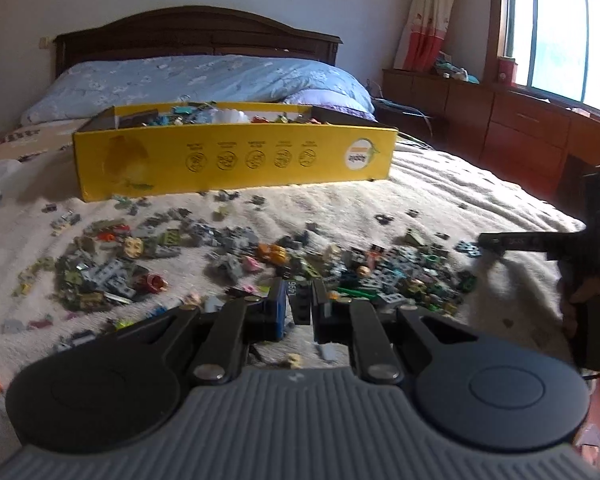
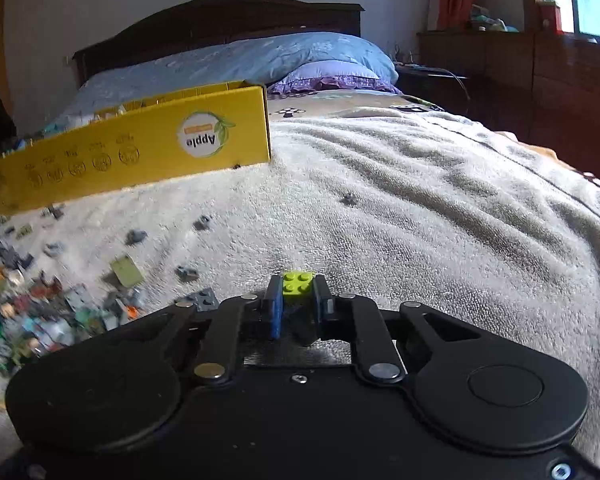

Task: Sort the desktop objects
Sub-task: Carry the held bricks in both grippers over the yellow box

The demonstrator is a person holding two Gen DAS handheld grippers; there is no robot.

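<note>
Yellow box (image 1: 236, 160): partly filled with bricks. Brick pile (image 1: 228, 256): most pieces left scattered on the blanket (image 2: 420, 208). Left gripper (image 1: 301, 300): pinched on a dark brick (image 1: 301, 307). Right gripper (image 2: 298, 300): pinched on a lime brick (image 2: 298, 282).

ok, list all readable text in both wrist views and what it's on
"Apple": upside down in the round logo on the yellow box; blurred in the left wrist view.
"1496": on the left gripper, on one finger.
Five round stamps with captions on the box front: too small to read.
Nothing else legible.
</note>
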